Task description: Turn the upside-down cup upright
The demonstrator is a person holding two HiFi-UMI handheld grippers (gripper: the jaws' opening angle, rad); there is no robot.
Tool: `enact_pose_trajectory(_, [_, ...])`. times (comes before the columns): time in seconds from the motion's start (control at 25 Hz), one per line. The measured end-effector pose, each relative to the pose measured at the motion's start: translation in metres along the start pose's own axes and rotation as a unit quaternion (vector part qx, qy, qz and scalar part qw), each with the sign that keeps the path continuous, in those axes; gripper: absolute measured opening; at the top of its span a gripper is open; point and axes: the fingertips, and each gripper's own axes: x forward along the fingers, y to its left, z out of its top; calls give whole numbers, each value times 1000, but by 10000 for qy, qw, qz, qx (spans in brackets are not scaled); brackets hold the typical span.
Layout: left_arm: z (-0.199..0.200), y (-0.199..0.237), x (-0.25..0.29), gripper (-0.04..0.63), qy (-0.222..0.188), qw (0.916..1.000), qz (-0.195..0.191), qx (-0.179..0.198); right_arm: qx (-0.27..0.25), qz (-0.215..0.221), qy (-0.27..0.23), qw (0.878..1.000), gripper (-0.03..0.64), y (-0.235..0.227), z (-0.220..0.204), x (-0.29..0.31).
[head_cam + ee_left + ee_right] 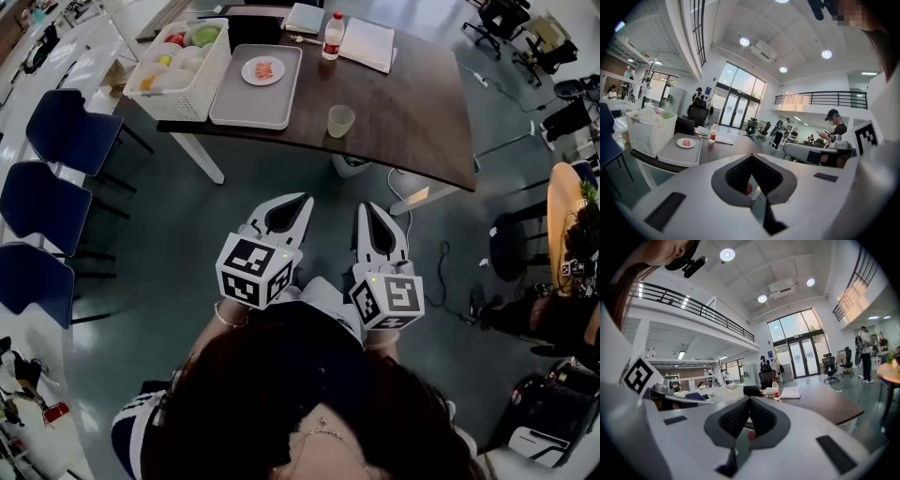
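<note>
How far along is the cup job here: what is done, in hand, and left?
Done: nothing sure; the cup stands on the table, too small to tell which end is up. In hand: nothing; left tongs and right tongs are shut, empty, over the floor short of the table. Left: if the cup is inverted, reach, grip and turn it.

Left claw point(304, 198), right claw point(364, 207): white, black-padded

Head view looks steeply down from well back of the counter point(412, 112). Both gripper views face near-level toward it, sharing its water bottle point(712, 131).
</note>
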Motion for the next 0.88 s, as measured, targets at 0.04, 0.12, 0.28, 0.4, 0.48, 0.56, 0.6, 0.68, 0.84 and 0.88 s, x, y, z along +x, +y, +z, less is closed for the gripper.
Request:
enact_pose_trajectory(0.04, [-1,2,3,1,29,10000,-17,-23,5,-8,25,10000,15,-2,-1,3])
enact_pose_trajectory(0.12, [-3,6,11,2,83,9999,-34,-49,22,-20,52,10000,15,-5,-1,12])
enact_pose_trajectory(0.28, [-4,16,26,0,163,9998,-53,-59,44,-24,69,10000,15,-13,-2,30])
enact_pose_trajectory(0.4, [1,24,42,2,163,9998,-61,-48,13,-36,71,10000,15,-22,-1,45])
enact_pose_trajectory(0.48, [7,32,57,2,141,9999,-56,-43,10,-26,55,10000,15,-31,1,59])
enact_pose_trajectory(0.56, [12,40,72,0,128,9999,-31,-43,25,-7,35,10000,15,-40,4,75])
enact_pose_trajectory(0.6, [14,44,80,2,130,9999,-7,-43,30,15,25,10000,15,-45,6,82])
enact_pose_trajectory(0.68, [20,51,96,0,143,9999,58,-44,22,129,-15,9999,15,-54,11,96])
enact_pose_trajectory(0.84, [31,65,126,2,141,9998,156,-73,-39,318,-41,9995,15,-71,21,125])
enact_pose_trajectory(0.88, [33,70,134,2,148,9997,181,-81,-59,334,-30,9994,15,-76,23,132])
